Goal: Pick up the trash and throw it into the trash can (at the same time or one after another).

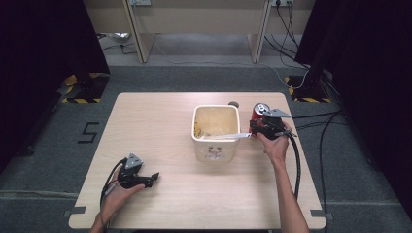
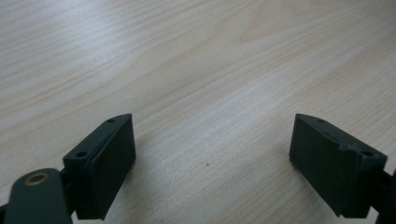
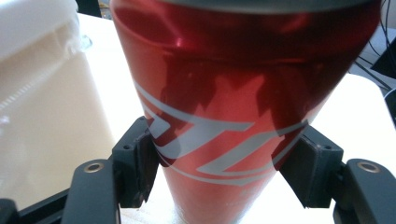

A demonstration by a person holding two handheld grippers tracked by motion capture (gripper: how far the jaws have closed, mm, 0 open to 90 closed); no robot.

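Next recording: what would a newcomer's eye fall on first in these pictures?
Most striking is the shiny red metal drinks can, upright at the table's right, with the right gripper closed on its lower body, both pads against its sides. Just left of the can stands the cream square plastic tub, mid-table. The left gripper rests open over bare pale wooden table near the front left corner.

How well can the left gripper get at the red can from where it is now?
Probably not directly. The left gripper rests open at the table's near left, and the white bin stands between it and the red can, which the right gripper already clamps.
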